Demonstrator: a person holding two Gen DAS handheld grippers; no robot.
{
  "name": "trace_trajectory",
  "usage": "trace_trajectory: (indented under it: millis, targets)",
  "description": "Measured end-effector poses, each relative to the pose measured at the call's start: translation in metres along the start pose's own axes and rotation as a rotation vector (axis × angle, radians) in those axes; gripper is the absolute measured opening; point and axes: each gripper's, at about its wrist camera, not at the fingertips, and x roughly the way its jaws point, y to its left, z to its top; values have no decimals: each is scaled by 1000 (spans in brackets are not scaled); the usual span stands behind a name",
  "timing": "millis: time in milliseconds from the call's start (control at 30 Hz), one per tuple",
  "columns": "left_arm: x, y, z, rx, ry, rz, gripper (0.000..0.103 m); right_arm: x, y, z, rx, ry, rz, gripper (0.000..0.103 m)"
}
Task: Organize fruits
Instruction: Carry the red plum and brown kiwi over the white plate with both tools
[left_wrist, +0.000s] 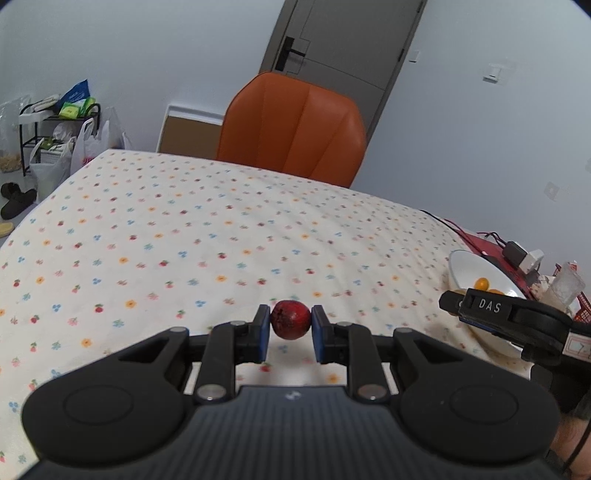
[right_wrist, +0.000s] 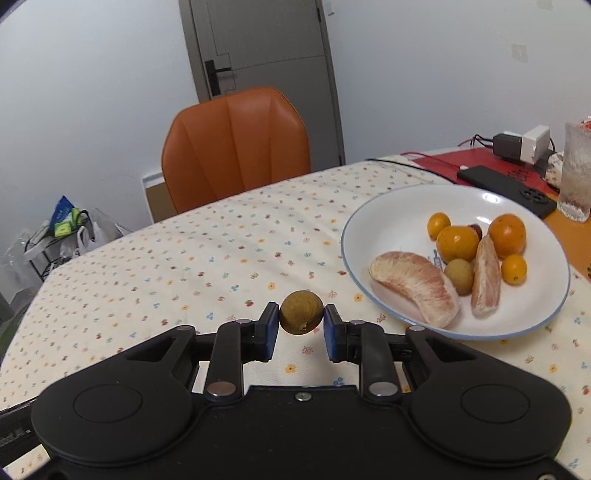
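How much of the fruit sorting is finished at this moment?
Mostly done: the white bowl already holds oranges and two peeled segments. In hand: the left hand-held gripper grips a red fruit, the right hand-held gripper a brown fruit. Both still need placing; no loose fruit shows on the tablecloth.

Soft even indoor light, faint shadows; strong fisheye bending, dark vignette corners; glare spot on bowl (right_wrist: 491, 197)
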Motion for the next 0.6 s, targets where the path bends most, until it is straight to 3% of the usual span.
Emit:
trace_trajectory:
  millis: [600]
  targets:
    - [0,-79,3,97,-23,-61,21,-39,-56,19,-39,-53,54,24]
